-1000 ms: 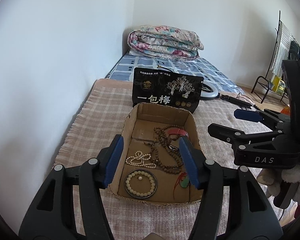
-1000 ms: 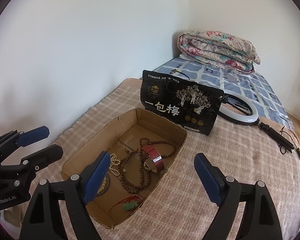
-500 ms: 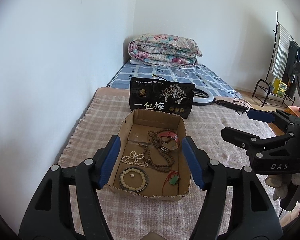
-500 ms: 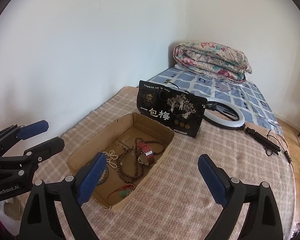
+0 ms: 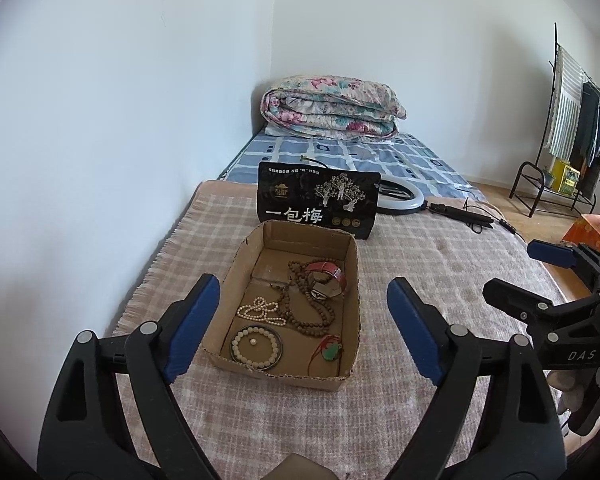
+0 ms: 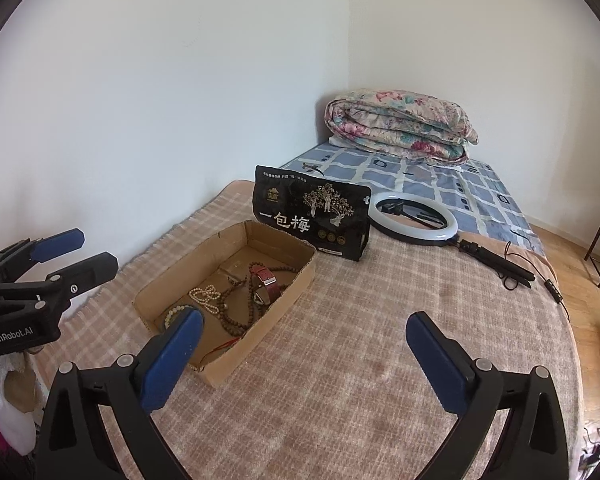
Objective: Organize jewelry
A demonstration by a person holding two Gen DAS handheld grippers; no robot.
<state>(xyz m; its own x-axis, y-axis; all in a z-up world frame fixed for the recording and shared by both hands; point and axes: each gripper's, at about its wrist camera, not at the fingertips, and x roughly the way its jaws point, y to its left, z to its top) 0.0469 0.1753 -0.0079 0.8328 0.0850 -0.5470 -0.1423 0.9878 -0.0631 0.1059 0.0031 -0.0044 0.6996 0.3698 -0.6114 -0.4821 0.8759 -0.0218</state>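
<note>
An open cardboard box [image 5: 350, 280] [image 6: 300, 268] sits on a pink checked blanket [image 5: 440, 280]. Inside lie a red-strapped watch [image 5: 326, 276] [image 6: 265, 280], a long brown bead string [image 5: 312, 312], a small pearl string [image 5: 260, 310] [image 6: 204, 295], a pale bead bracelet [image 5: 256, 346] and a green pendant on red cord [image 5: 330, 354]. My left gripper [image 5: 302, 330] is open and empty, held back from the box's near edge. My right gripper [image 6: 304, 356] is open and empty, right of the box; it also shows in the left wrist view [image 5: 540, 276].
A black printed bag [image 5: 318, 204] [image 6: 312, 212] stands just behind the box. A ring light [image 6: 414, 220] with its tripod and cable lies to the right. A folded floral quilt [image 5: 332, 106] sits at the far wall. A clothes rack [image 5: 572, 144] stands far right.
Both grippers have pulled back and up from the box, which now looks smaller and farther. The left gripper's jaws have spread wider. The jewelry has not moved.
</note>
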